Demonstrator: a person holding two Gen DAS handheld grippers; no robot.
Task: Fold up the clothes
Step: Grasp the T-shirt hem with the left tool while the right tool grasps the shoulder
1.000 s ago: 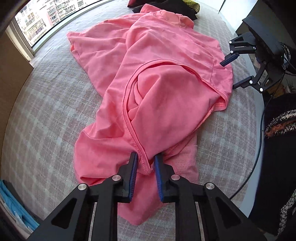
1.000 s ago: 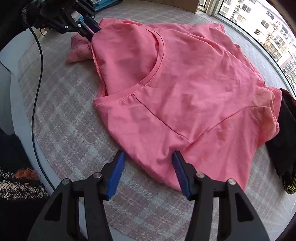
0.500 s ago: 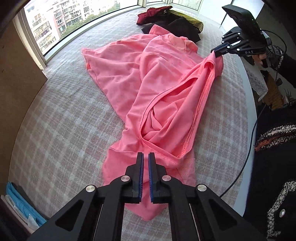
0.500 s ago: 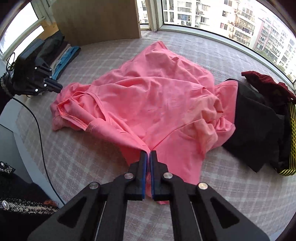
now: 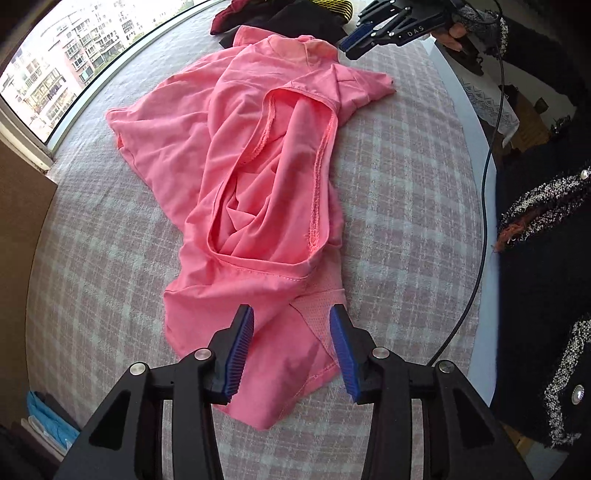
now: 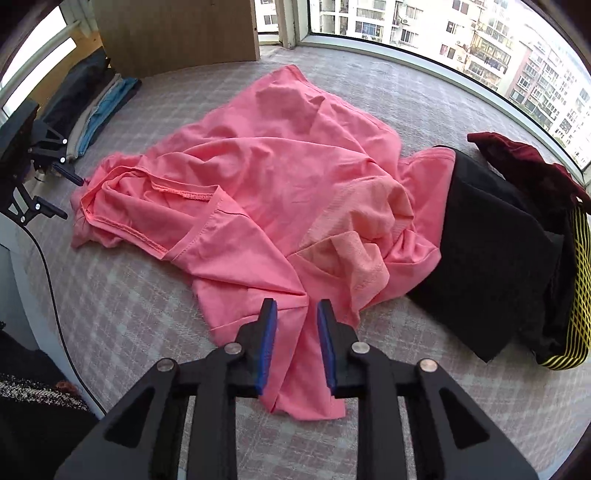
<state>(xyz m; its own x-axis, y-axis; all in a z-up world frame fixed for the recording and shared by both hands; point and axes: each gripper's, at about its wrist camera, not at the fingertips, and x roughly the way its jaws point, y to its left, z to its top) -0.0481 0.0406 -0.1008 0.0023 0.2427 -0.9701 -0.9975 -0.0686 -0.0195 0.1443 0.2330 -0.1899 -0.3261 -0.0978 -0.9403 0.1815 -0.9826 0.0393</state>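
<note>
pink shirt (image 5: 258, 177) crumpled between tongs | left tongs (image 5: 291, 350) agape | right tongs (image 6: 295, 343) agape, seemingly clear

Two wrist fisheyes, facing each other across the same pink shirt (image 5: 258, 192).

My left camera sits low behind my left gripper (image 5: 291, 350), close above one sleeve end, looking along the garment toward the window and the dark clothes pile (image 5: 295, 14); my right gripper (image 5: 354, 44) shows at its far top edge. My right camera rides behind my right gripper (image 6: 296, 343), close over the opposite sleeve, looking back toward the wooden panel (image 6: 177, 33), with my left gripper (image 6: 62, 188) at its left edge. Both views share the shirt (image 6: 266, 177) and the plaid cover (image 6: 122, 314).
</note>
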